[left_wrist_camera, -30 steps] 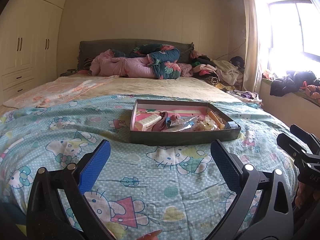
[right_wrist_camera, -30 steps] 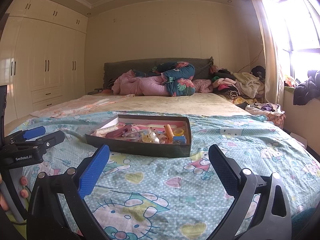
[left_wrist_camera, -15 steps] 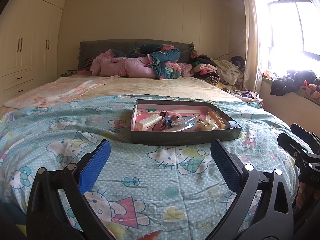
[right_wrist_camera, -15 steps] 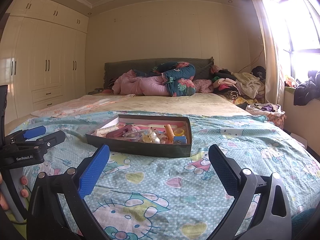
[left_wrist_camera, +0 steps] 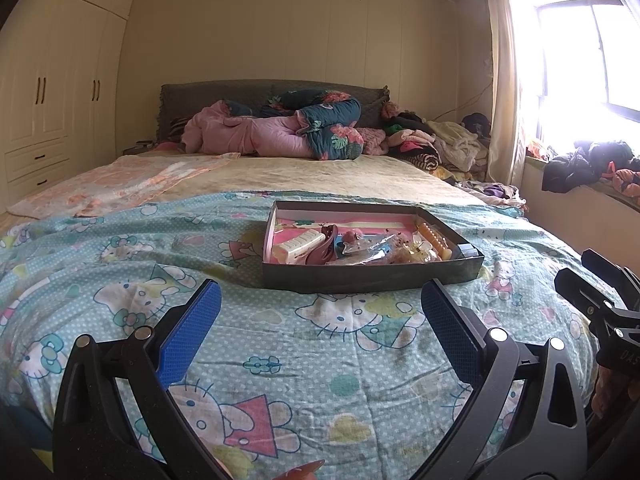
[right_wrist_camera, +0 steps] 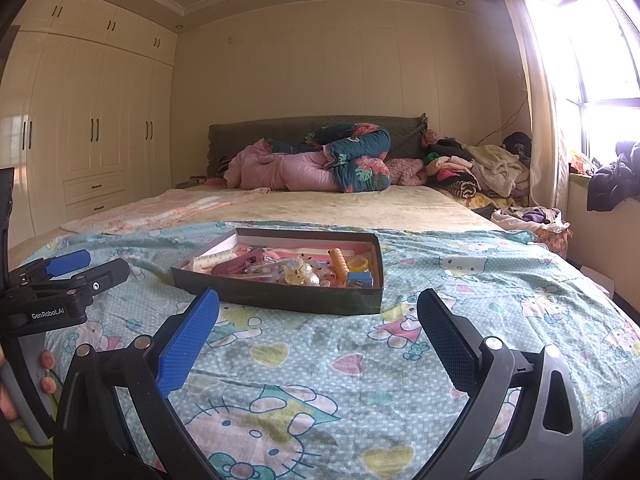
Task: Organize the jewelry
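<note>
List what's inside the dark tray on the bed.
The tray holds a cream hair clip, a maroon claw clip, an orange beaded piece, and clear packets. Whatever lies beneath that pile is hidden.

A wide bed (left_wrist_camera: 304, 172) fills the room, its near half covered by a teal cartoon-cat sheet (left_wrist_camera: 280, 344). Pink and dark floral quilts (right_wrist_camera: 320, 168) lie bunched against a grey headboard (left_wrist_camera: 224, 96), with a pile of clothes (right_wrist_camera: 476, 172) beside them. Cream built-in wardrobes (right_wrist_camera: 92, 132) line the left wall; sunlight floods through a curtained window (left_wrist_camera: 592, 64) at right.
</note>
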`<state>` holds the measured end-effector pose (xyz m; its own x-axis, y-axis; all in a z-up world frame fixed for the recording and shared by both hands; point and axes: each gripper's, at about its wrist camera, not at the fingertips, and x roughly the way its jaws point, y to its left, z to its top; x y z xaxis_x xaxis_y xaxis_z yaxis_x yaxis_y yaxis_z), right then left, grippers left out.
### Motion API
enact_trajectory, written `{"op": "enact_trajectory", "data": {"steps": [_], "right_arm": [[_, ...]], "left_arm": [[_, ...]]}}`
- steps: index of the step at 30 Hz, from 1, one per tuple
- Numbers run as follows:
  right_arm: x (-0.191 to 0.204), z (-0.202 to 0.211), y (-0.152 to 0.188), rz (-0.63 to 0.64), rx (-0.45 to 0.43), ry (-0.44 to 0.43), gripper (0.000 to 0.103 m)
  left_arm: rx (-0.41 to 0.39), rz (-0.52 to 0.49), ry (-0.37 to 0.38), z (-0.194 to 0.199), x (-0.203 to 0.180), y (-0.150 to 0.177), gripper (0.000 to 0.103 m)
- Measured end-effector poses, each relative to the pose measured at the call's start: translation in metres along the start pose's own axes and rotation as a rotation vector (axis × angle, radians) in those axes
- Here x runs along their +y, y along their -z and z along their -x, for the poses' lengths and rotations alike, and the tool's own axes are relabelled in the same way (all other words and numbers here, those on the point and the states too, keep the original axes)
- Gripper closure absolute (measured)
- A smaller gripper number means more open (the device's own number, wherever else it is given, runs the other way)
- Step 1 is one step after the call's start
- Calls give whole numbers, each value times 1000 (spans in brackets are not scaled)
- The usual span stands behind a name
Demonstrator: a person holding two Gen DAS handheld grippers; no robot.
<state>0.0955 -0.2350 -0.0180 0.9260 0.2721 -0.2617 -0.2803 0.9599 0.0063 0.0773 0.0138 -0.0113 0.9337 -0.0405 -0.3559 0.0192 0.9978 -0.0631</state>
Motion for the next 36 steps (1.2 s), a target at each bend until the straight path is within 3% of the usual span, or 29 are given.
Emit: {"op": "enact_trajectory", "data": {"steps": [36], "right_arm": [[0,3,0,19,3,14,6]], "left_arm": [[-4,-23,-8,1,-1,-1,11]]}}
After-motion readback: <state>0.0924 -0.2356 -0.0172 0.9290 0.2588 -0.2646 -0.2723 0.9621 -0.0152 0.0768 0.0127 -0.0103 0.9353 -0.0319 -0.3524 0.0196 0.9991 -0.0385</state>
